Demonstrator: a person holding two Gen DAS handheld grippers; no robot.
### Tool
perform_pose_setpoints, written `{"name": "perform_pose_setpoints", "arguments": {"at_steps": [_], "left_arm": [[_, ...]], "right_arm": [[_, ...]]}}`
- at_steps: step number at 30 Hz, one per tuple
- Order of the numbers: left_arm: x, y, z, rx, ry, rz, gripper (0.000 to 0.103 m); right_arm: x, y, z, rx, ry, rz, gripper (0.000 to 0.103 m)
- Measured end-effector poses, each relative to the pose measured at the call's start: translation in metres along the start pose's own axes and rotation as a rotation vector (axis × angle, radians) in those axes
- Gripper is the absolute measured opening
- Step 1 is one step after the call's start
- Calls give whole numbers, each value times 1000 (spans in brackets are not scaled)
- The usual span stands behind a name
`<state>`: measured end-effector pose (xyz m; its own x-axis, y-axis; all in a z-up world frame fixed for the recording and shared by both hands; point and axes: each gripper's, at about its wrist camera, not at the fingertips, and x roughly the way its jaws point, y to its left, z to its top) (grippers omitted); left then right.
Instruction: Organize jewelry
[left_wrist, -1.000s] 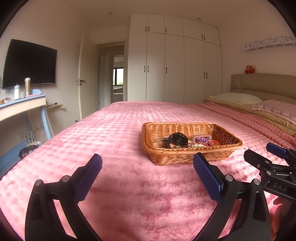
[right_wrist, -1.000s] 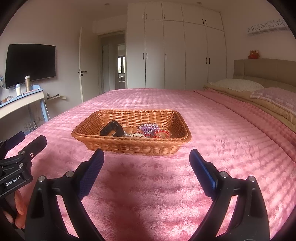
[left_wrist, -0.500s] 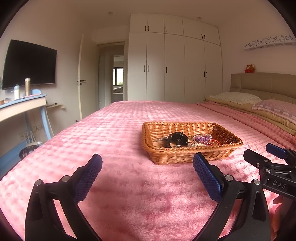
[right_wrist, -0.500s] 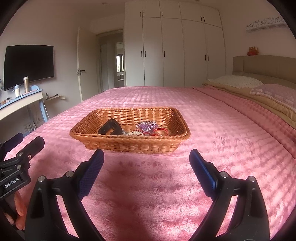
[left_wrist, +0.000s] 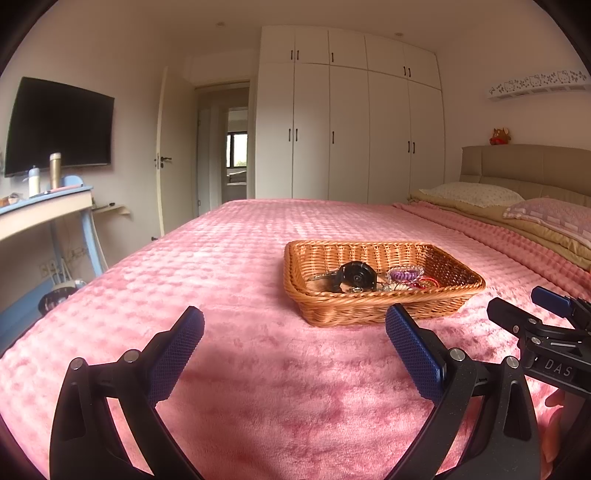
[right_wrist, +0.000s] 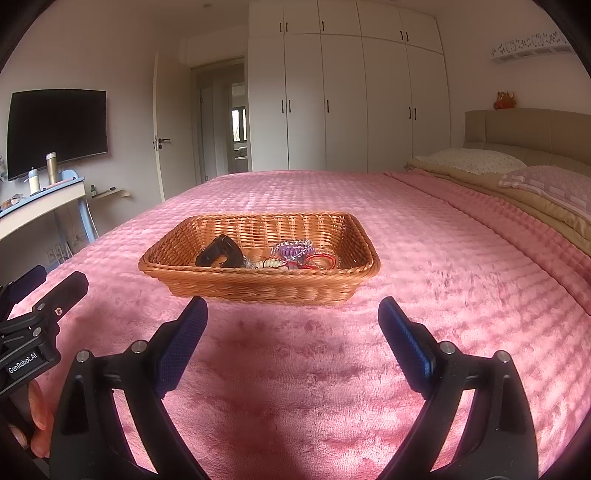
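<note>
A wicker basket (left_wrist: 369, 310) (right_wrist: 258, 288) sits on the pink bedspread. Inside lie a black watch (left_wrist: 354, 275) (right_wrist: 219, 253), a purple coil hair tie (left_wrist: 404, 274) (right_wrist: 293, 250), a red bracelet (left_wrist: 424, 283) (right_wrist: 321, 260) and a beaded bracelet (right_wrist: 271, 264). My left gripper (left_wrist: 293, 336) is open and empty, just short of the basket's near left side. My right gripper (right_wrist: 291, 321) is open and empty, directly before the basket's near rim. Each gripper shows at the edge of the other's view: the right (left_wrist: 532, 314), the left (right_wrist: 48, 284).
The pink bedspread (left_wrist: 221, 280) spreads all around the basket. Pillows (left_wrist: 476, 194) and a headboard lie at the right. A desk (left_wrist: 40, 206) with bottles stands beyond the bed's left edge, under a wall TV. White wardrobes stand at the far end.
The right gripper has moved slightly closer to the basket, which looks a little larger. The left gripper has barely moved. Both stay open.
</note>
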<state>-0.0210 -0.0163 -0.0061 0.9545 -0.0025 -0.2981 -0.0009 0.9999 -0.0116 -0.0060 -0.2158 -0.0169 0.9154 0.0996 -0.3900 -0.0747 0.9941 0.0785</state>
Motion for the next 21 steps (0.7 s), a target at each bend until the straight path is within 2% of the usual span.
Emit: {"name": "perform_pose_setpoints", "arguments": {"at_steps": [21], "left_arm": [[0,0,0,1,1,0,95]], "right_arm": [[0,0,-1,2,1,0,91]]}}
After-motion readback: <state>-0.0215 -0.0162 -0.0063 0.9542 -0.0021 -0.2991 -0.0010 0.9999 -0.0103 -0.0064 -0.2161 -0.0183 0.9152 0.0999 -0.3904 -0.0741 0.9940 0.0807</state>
